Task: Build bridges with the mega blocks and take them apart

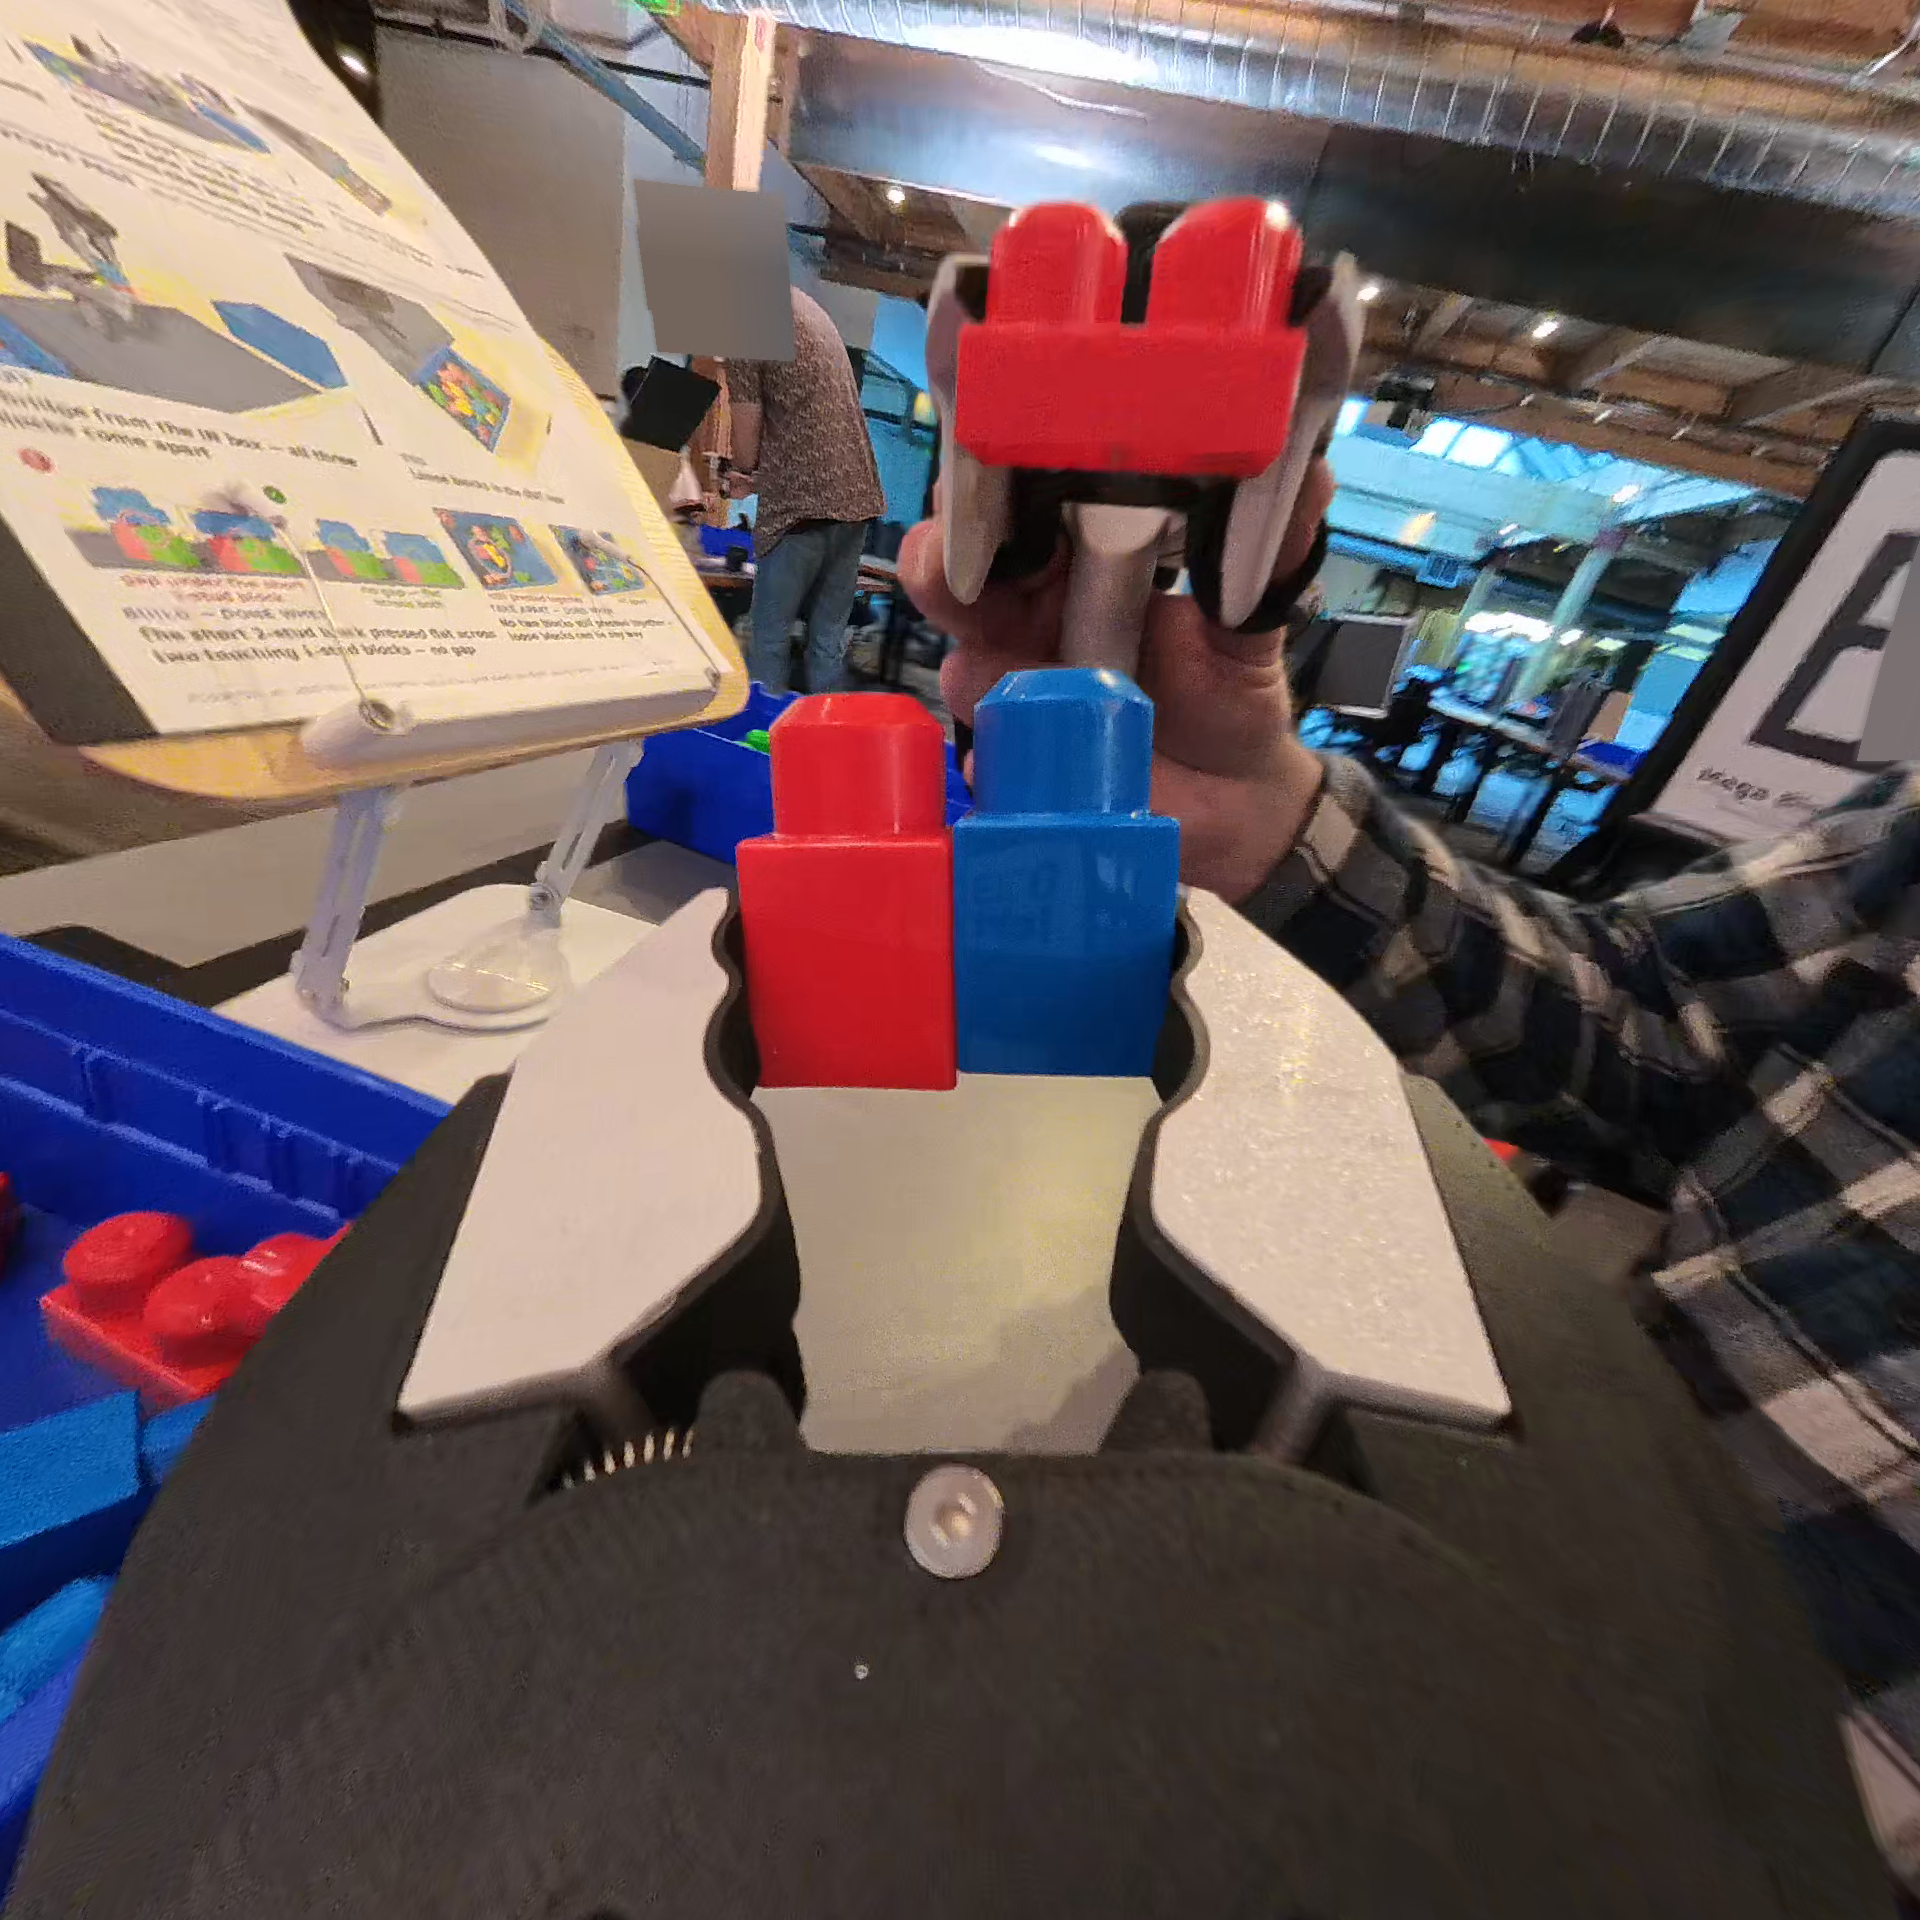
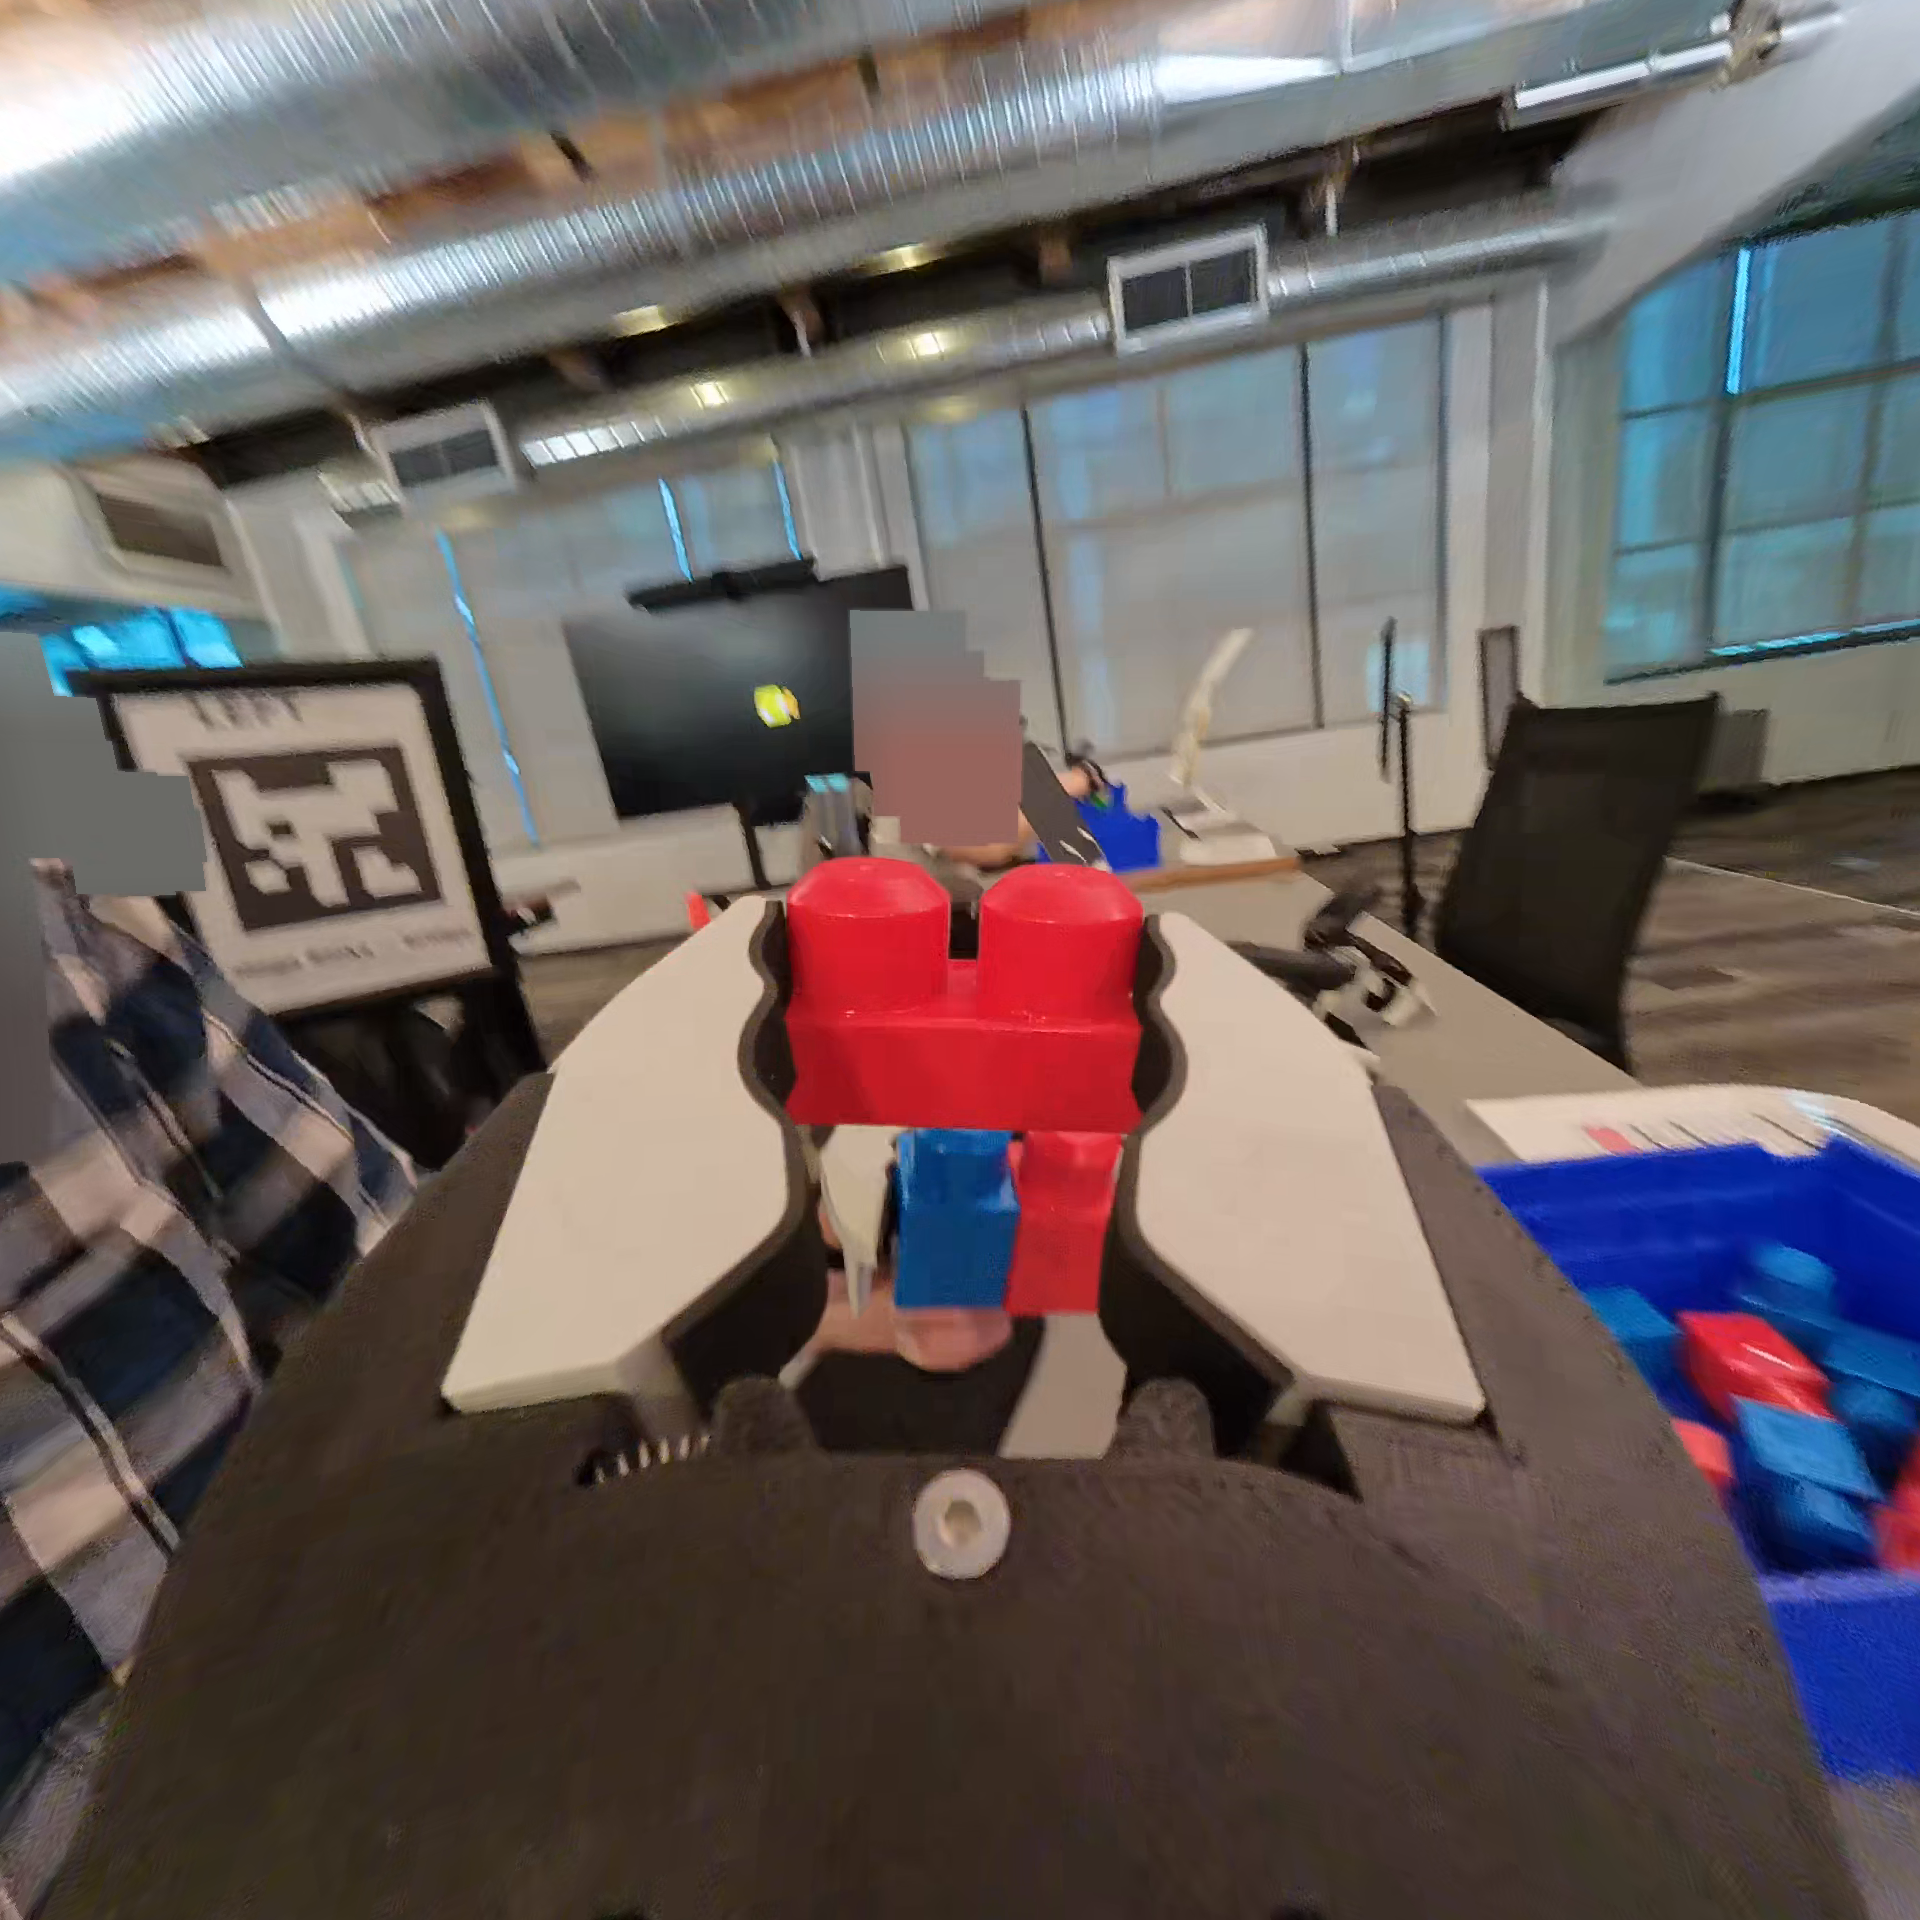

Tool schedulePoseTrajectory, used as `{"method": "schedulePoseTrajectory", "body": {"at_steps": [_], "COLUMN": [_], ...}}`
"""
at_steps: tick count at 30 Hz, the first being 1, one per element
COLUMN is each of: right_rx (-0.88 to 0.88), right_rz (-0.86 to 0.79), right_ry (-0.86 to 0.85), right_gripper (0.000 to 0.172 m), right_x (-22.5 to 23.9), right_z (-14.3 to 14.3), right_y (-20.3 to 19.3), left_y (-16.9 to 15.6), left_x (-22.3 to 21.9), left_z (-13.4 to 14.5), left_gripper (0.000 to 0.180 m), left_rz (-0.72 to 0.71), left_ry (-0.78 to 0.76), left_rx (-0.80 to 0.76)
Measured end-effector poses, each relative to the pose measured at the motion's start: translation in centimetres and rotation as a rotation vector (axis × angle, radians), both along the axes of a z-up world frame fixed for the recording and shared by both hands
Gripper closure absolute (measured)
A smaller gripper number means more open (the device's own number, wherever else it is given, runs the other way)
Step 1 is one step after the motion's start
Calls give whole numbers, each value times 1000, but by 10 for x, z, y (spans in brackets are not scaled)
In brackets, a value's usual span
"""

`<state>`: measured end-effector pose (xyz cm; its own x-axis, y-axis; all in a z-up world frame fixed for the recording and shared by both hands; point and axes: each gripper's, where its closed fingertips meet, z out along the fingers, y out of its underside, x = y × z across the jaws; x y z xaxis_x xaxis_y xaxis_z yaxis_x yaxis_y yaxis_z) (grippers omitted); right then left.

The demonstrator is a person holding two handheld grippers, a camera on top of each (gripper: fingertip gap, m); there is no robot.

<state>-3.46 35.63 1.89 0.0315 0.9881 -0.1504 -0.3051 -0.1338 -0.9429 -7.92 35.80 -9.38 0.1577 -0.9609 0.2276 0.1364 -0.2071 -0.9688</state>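
Centre frame: left gripper (image 1: 956, 987) jaws pinch red block (image 1: 847, 935) and blue block (image 1: 1065, 925) side by side; right gripper (image 2: 961, 997) jaws pinch two-stud red block (image 2: 961, 1039) above. Misaligned pressing could split the pair.

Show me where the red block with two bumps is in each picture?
Left wrist view: the red two-stud block is high in the middle, gripped by the far right gripper.
Right wrist view: red two-stud block is at the centre, between this gripper's own fingers.
Shared landmark: the red and blue one-stud pair directly below it.
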Motion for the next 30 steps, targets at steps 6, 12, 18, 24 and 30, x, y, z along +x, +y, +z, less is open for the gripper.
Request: {"method": "schedulePoseTrajectory", "body": {"at_steps": [6, 12, 18, 24, 30], "right_rx": [-49, -40, -44, -25, 4], "right_rz": [92, 165, 224, 230, 239], "right_ry": [152, 253, 296, 301, 279], "right_gripper": [107, 107, 107, 106, 105], "right_x": [-19, -23, -29, -33, -33], "right_z": [-3, -2, -1, -4, -1], "right_y": [-7, -14, -21, -25, -29], "left_y": [-14, -25, -23, -26, -28], "left_x": [20, 28, 28, 25, 27], "left_z": [22, 40, 43, 52, 56], "left_gripper": [106, 106, 106, 106, 106], "left_rz": [70, 81, 129, 155, 166], "left_ry": [70, 91, 124, 104, 105], "left_rx": [124, 178, 205, 228, 229]}}
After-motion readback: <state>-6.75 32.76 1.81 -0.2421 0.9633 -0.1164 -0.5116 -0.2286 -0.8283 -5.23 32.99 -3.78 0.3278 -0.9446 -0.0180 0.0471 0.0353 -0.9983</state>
